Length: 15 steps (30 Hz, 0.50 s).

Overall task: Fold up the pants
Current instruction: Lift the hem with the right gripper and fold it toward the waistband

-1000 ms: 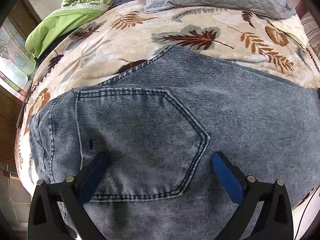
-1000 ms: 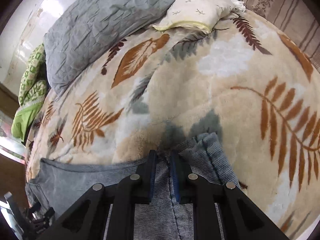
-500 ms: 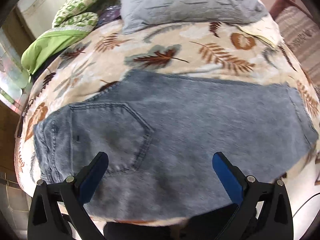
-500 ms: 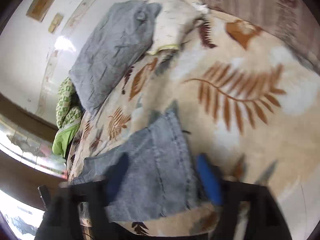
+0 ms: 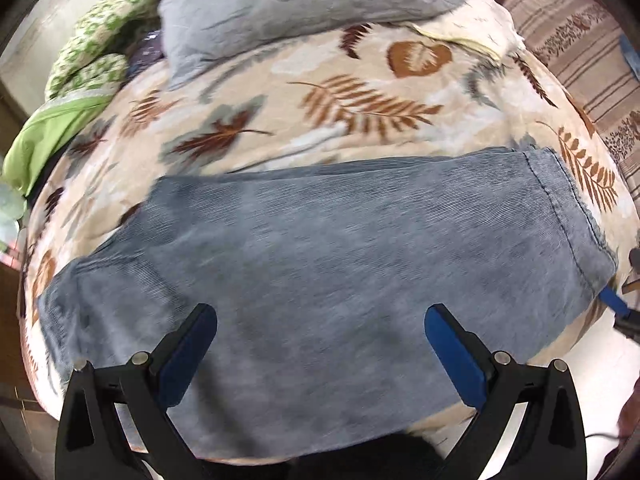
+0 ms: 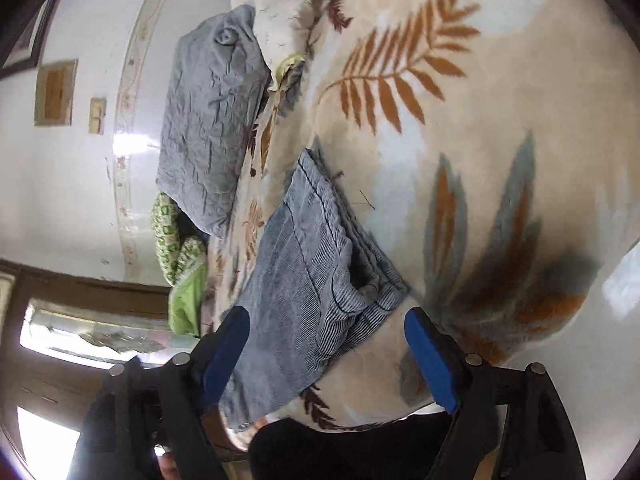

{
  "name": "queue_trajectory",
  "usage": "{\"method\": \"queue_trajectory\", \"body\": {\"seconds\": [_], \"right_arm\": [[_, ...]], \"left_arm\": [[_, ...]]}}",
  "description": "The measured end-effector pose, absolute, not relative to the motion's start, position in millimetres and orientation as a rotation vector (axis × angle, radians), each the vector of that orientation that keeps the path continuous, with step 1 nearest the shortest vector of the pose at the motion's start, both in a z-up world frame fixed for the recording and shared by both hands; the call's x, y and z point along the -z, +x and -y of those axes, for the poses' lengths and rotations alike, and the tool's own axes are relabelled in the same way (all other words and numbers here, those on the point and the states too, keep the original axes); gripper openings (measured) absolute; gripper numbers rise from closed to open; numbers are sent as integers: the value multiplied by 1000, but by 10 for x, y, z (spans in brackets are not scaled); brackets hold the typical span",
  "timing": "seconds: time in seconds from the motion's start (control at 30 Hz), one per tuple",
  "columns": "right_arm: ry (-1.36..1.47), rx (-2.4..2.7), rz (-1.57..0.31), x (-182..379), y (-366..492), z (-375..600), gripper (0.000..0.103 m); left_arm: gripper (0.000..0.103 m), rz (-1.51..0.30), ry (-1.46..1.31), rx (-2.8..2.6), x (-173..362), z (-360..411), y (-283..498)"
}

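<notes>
Now both grippers, left (image 5: 320,344) and right (image 6: 326,344), gape empty above the folded blue-grey corduroy pants (image 5: 320,264); for the next fold, grasp the hem end squarely, layers together.

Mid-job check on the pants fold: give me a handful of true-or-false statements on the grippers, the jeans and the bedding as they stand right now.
1. The left gripper grips the faded blue denim pants. False: its blue pads stand wide apart above the cloth, holding nothing.
2. The right gripper is open. True: its jaws have just been opening and no cloth is pinched between them.
3. The pants lie on a beige blanket with a brown leaf print. True.
4. The crumpled grey pillow rests on top of the pants. False: it lies apart from them, at the far side of the bed.
5. A green patterned quilt sits beside the grey pillow. True.
</notes>
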State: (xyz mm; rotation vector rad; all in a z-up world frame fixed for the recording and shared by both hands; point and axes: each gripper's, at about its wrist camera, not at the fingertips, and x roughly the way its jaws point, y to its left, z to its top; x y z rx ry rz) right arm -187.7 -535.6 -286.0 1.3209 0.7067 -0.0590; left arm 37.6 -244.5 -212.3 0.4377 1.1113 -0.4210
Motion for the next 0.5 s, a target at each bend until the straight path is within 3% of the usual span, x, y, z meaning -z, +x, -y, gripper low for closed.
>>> {"method": "queue_trajectory", "body": {"seconds": [0.5], "right_arm": [[1285, 88, -718, 2924, -1615, 5397, 81]], "left_arm": [[103, -1156, 471, 407, 2557, 2973, 535]]}}
